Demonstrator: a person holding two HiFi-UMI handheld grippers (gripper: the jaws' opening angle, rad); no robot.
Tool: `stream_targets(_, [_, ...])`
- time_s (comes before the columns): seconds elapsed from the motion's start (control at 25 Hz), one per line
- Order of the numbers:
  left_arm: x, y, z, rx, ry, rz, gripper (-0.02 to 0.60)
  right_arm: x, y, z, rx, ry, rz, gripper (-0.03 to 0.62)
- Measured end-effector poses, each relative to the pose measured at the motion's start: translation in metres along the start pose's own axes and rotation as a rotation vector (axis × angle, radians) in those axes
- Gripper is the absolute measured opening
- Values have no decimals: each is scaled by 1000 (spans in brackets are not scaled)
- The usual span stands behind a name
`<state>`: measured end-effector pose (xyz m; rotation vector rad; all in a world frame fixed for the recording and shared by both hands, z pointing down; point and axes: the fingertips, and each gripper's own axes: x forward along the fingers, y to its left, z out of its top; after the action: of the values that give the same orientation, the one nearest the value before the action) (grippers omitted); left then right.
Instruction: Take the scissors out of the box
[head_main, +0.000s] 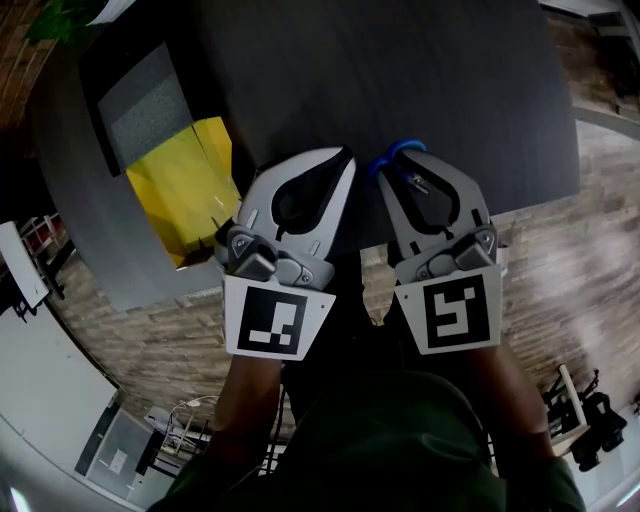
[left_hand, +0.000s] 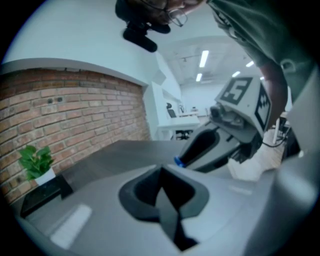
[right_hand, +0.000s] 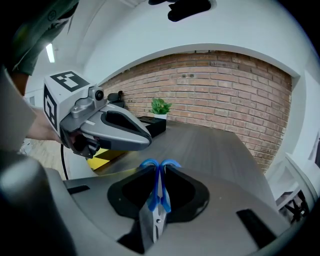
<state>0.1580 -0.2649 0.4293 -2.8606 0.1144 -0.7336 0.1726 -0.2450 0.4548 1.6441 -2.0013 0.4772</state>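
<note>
My right gripper (right_hand: 159, 172) is shut on the blue-handled scissors (right_hand: 156, 200): the steel blades point back toward the camera and the blue loops stick out past the jaw tips. In the head view the right gripper (head_main: 402, 160) hovers over the dark table's near edge, with the scissors' blue handle (head_main: 396, 151) showing at its tip. Just left of it, my left gripper (head_main: 342, 160) is shut with nothing in it; in the left gripper view the left gripper (left_hand: 161, 172) has its jaws together. The yellow box (head_main: 186, 187) lies open on the table to the left, its dark lid (head_main: 140, 105) folded back.
The dark grey table (head_main: 400, 70) stretches away ahead of both grippers. A potted plant (right_hand: 160, 107) and a black box (right_hand: 150, 125) stand by the brick wall at the far end. Wooden floor (head_main: 570, 260) lies below the table's near edge.
</note>
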Motion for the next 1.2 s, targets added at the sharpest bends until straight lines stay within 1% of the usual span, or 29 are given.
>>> stream_targets(0.2, [10,-7,-10,-11,9,-12,0,6,-1,-9,2,-6,7,67])
stream_targets(0.52, [24,-14,-27,-30,29,-26,0,19,-3,-30,17,17,14,67])
stream_targets(1.2, [37,-23,-43,-46,36,-37,0,37,-4,-69,11,79,18,67])
